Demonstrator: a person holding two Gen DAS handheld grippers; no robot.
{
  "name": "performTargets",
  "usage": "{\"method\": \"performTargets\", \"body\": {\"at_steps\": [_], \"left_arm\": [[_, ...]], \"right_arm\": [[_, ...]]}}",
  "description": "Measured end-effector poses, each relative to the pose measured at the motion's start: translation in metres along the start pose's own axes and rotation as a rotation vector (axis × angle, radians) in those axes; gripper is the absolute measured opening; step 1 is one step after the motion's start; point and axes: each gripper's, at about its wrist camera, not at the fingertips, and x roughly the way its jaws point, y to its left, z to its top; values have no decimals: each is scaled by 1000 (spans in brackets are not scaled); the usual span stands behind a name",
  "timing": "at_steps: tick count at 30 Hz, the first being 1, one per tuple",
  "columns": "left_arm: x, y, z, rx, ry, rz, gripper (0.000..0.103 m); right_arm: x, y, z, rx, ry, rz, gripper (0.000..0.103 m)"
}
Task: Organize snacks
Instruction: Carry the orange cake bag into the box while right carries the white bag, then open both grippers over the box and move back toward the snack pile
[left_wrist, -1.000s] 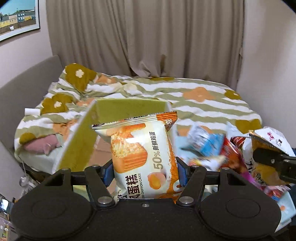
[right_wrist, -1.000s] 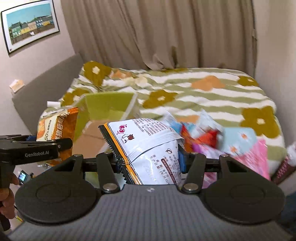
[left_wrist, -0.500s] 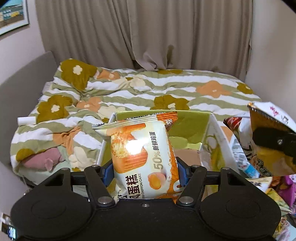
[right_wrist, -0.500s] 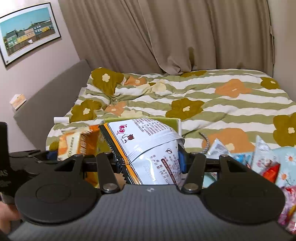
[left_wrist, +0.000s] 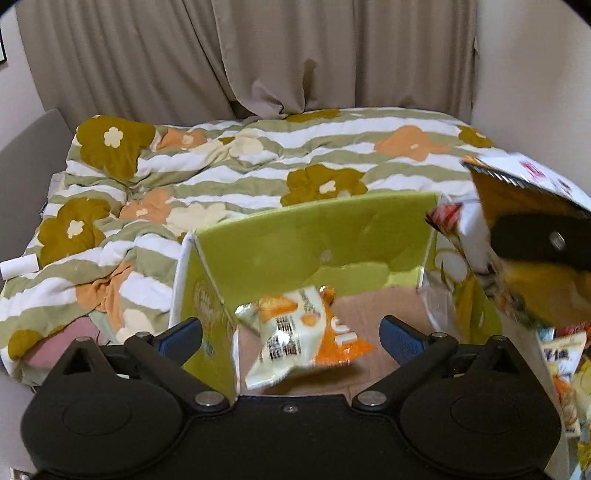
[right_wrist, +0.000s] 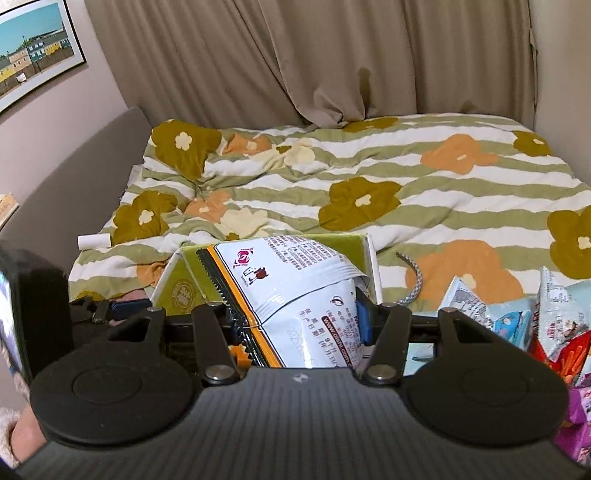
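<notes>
The left gripper (left_wrist: 291, 332) hung over the green cardboard box (left_wrist: 314, 243), and its jaws had just been opening; they stood wide apart, blue pads (left_wrist: 397, 338) clear on both sides. Between them, touching neither pad, was the chiffon cake packet (left_wrist: 295, 339), orange and white, tilted and blurred. It sat low inside the box, over the brown floor; whether it was resting there or in the air could not be told.

Over on the right, the right gripper (right_wrist: 299, 317) was clamped tight on the white snack bag (right_wrist: 295, 284), the one with the orange stripe and saw-tooth edge. The bag stood up between the pads, crumpled where they pinched it, with its top leaning over the box's near rim. From the left wrist view the same bag showed at the right edge, its orange face (left_wrist: 524, 236) turned to the camera, held above the box's right wall.

The box lay on the striped flower quilt (right_wrist: 406, 177), flaps up. To its right a pile of loose snack packets (right_wrist: 546, 325) waited on the quilt: blue, red and purple wrappers heaped together. A grey braided cord (right_wrist: 412, 284) curled between the box and that pile. A small white roll (right_wrist: 94, 240) lay on the quilt near the headboard side, well apart from everything else. Beige curtains (right_wrist: 314, 62) hung behind the bed.
</notes>
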Motion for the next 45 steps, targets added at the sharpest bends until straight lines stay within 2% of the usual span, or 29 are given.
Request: {"method": "performTargets", "body": {"at_steps": [3,7,12,21,22,23,24,25,29,33,39,45], "left_arm": [[-7,8,-7,-35,0,-2,103],[-26,18,-11,-98,-37,44,103],[-43,23,-12,-141,-44,93,103],[-48,32,-20,-212,-45,148,103],[-47,32,-21,-214,-40,150,103],[-46,32,-22,-214,-34,157,103],[-45,32,-23,-214,-28,163,103],[-44,31,-25,-215,-23,166,103],[-44,29,-30,-228,-21,176,103],[-48,25,-32,-209,-48,219,103],[-60,24,-32,-205,-72,223,103],[-80,18,-33,-158,-122,231,103]], "right_arm": [[8,2,1,-10,9,10,69],[14,7,3,-30,13,38,69],[21,13,12,-51,13,87,69],[54,23,20,-115,63,130,73],[58,23,19,-118,66,132,78],[62,23,18,-122,72,135,93],[65,22,17,-123,82,135,102],[66,22,16,-121,83,135,103],[65,17,7,-124,61,129,103],[63,12,2,-115,73,132,103],[48,6,1,-86,53,122,103],[24,7,1,-90,39,100,103]]}}
